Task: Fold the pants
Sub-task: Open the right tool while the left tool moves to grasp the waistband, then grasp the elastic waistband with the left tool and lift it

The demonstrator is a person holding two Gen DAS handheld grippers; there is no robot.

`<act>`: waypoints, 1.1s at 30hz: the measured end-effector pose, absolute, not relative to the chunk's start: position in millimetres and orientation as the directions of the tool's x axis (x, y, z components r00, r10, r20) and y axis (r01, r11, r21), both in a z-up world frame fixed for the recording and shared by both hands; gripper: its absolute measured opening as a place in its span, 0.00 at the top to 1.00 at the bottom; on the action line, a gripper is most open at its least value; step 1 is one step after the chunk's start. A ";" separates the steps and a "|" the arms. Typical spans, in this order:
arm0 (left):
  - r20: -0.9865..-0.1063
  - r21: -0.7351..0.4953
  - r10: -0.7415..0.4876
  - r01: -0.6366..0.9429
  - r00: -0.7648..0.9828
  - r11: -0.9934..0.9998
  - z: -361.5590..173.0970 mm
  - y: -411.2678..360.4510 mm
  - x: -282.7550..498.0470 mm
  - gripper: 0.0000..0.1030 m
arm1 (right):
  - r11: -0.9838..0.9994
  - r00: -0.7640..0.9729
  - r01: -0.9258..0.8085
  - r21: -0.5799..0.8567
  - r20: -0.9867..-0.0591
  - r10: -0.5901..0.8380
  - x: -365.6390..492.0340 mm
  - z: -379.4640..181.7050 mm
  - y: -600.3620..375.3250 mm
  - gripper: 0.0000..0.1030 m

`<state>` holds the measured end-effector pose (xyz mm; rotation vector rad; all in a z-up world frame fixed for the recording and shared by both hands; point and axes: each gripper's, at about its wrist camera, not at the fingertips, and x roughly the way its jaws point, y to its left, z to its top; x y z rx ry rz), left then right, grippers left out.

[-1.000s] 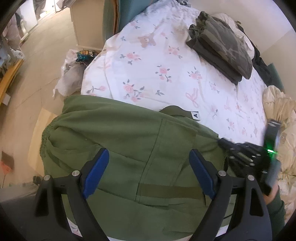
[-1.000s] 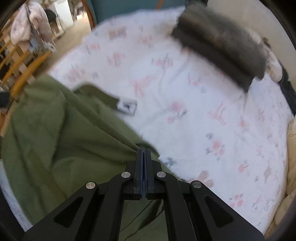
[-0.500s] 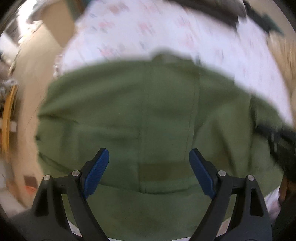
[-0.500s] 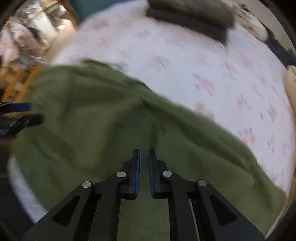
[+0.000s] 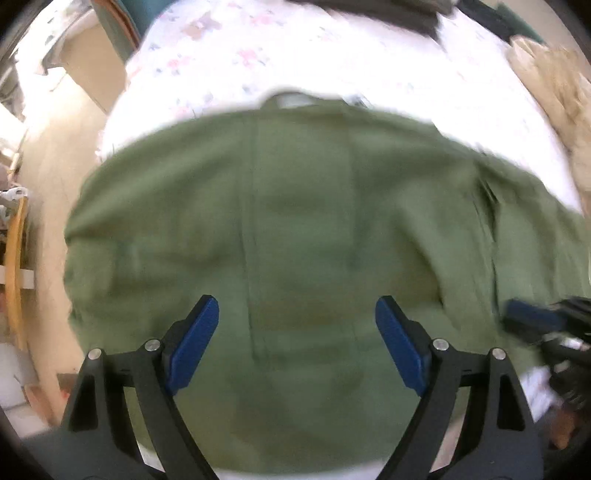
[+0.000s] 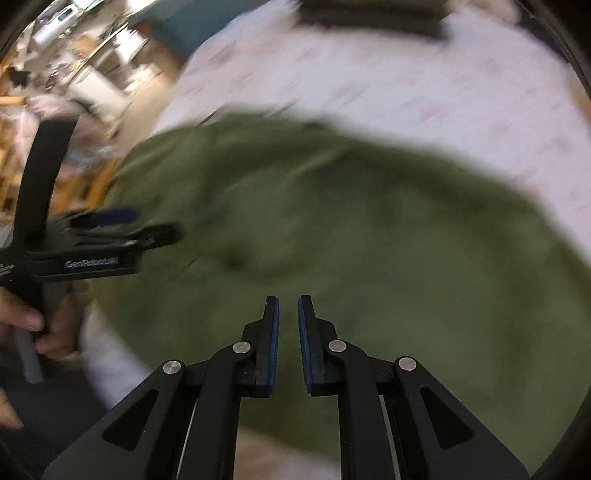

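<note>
- Now the left gripper (image 5: 297, 332) hangs over the green pants (image 5: 295, 229) with its blue pads spread wide and nothing between them.
- The right gripper (image 6: 288, 325) points down at the same cloth, its pads parted by a narrow gap and holding nothing.
- A bare hand (image 6: 44, 325) grips the left tool's handle at the near edge of the bed.
- The pants lie spread across the near part of the flowered sheet (image 5: 332, 51).
- Dark folded clothes (image 6: 369, 14) sit blurred at the far end.
</note>
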<state>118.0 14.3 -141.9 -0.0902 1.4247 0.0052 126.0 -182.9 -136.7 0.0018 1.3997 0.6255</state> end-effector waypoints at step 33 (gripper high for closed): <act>-0.884 -0.464 -0.196 -0.852 0.425 0.244 -245.9 286.5 -10.0 0.39 | 0.903 0.142 -0.311 0.296 -0.925 0.352 92.4 -146.8 -156.5 0.26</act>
